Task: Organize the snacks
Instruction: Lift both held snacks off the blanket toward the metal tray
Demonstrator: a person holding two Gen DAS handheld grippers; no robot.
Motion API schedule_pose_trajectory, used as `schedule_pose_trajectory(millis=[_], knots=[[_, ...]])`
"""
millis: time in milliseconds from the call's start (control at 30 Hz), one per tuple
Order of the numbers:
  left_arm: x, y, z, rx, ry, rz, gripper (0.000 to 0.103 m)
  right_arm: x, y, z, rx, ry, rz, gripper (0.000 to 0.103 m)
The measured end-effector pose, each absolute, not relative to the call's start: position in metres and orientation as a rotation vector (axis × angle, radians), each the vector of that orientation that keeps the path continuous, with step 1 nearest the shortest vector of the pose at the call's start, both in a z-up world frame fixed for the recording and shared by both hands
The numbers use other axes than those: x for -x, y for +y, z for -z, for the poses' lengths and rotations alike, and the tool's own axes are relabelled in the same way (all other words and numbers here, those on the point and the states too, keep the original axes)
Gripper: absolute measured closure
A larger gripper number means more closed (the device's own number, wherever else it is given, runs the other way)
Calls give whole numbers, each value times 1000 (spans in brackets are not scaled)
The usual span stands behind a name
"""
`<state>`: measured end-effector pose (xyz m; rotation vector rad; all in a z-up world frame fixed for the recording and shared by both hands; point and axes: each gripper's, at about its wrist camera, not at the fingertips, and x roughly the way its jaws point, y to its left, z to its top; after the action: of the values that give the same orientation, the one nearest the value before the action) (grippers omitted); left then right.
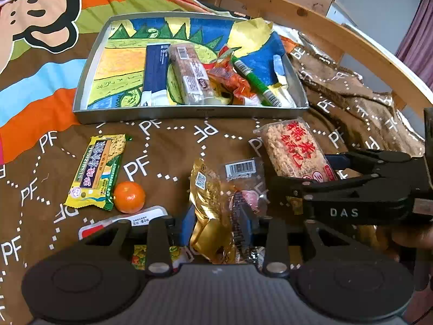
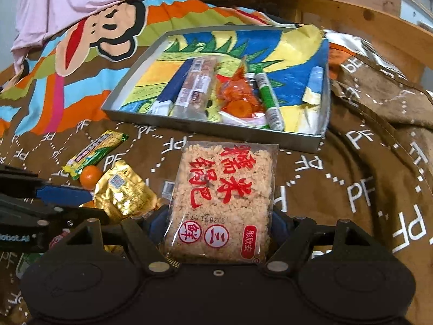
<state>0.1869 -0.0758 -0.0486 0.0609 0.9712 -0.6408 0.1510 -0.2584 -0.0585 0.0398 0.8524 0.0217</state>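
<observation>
Between the blue pads of the right gripper (image 2: 217, 230) the near end of a clear-wrapped rice cracker pack (image 2: 222, 197) is clasped, the jaws standing wide because the pack is broad; the rest of it reaches forward over the brown bedspread (image 2: 351, 189) toward the grey tray (image 2: 216, 131), just short of the tray's near wall. The left gripper (image 1: 217, 224) is partly closed around a gold foil packet (image 1: 208, 216) and a clear pouch (image 1: 243, 187) bunched together; whether the pads press firmly cannot be told. The rice pack is judged light, stiff as a slab yet brittle, with slick film, so a hold across its short sides near the end, with gentle pressure, seems best. The foil packet is judged soft, crinkly and slippery, best pinched at its bulk. Farther out lie a green-and-yellow biscuit pack (image 1: 97, 170) and a tangerine (image 1: 129, 197); the tray already holds several snacks.
</observation>
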Motion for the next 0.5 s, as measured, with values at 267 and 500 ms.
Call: schedule_pose_trajectory(millis=[267, 500], knots=[[-201, -62, 64, 108, 1080, 675, 60, -150, -255, 60, -44, 866, -52, 26], [-203, -57, 55, 255, 1028, 752, 60, -149, -266, 47, -45, 828, -10, 26]])
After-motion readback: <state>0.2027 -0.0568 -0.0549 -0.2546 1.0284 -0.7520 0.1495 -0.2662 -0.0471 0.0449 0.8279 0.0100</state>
